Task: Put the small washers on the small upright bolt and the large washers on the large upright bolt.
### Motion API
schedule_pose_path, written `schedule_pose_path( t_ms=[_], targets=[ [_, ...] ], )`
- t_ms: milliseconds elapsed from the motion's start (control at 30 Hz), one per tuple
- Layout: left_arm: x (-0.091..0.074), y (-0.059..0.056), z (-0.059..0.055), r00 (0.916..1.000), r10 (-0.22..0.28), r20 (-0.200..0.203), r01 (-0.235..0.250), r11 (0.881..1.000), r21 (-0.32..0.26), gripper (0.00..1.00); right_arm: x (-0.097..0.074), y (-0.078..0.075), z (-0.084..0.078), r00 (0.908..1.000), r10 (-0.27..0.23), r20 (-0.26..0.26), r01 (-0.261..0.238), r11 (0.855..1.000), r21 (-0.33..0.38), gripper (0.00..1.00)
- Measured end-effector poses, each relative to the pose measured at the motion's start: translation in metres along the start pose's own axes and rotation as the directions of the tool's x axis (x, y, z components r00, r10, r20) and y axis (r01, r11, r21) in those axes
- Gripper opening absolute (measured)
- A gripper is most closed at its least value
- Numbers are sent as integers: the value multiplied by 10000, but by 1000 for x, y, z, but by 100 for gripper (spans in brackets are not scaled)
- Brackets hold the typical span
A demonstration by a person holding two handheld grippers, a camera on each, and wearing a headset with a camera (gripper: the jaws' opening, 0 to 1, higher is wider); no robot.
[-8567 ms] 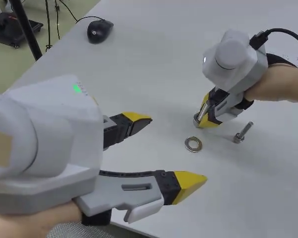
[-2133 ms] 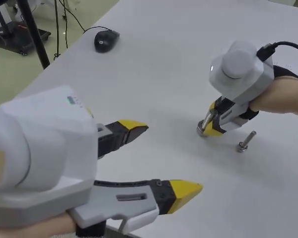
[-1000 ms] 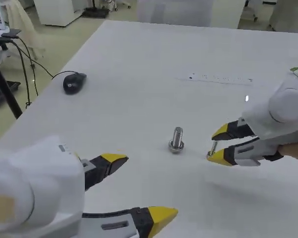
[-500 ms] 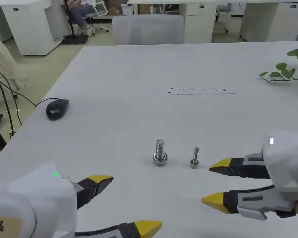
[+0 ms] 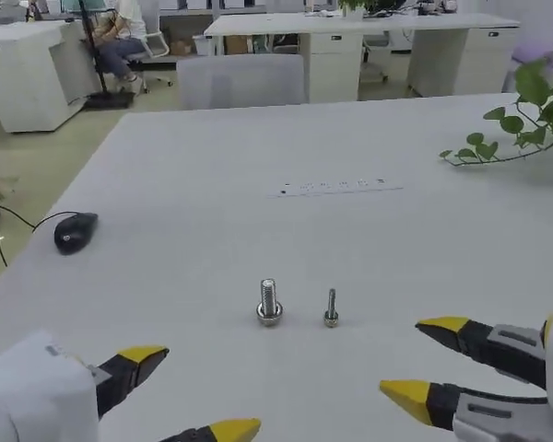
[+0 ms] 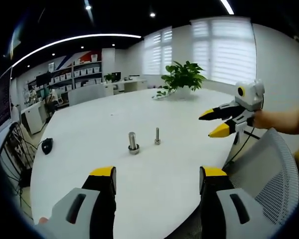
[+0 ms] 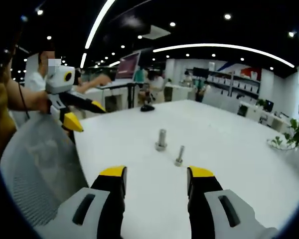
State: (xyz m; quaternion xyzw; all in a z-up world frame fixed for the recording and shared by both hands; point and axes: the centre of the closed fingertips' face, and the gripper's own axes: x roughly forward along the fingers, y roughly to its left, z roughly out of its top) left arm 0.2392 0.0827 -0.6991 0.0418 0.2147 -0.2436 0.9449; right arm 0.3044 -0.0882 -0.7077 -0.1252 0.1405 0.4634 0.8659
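No legible text, label, brand, number or sign on any surface here.

Open-plan office

A computer mouse [image 5: 74, 232] is seen near the left edge of a large white desk [image 5: 212, 184], a grey chair [image 5: 241, 81] is set at its far edge, and white workstations [image 5: 350, 37], window blinds [image 6: 224, 47] and a potted plant [image 6: 182, 79] are seen beyond.

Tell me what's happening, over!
Left hand-held gripper open, right hand-held gripper open. Large silver metal bolt and small silver metal bolt upright, apart. Black computer mouse well aside.
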Motion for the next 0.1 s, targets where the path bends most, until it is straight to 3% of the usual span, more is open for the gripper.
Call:
schedule_pose_path(
  t_ms=[100],
  targets=[
    [-2,2,2,9999,144,69,-143,9999,-72,67,-8,-11,0,9985,-536,144,531,9979,380,51]
  ],
)
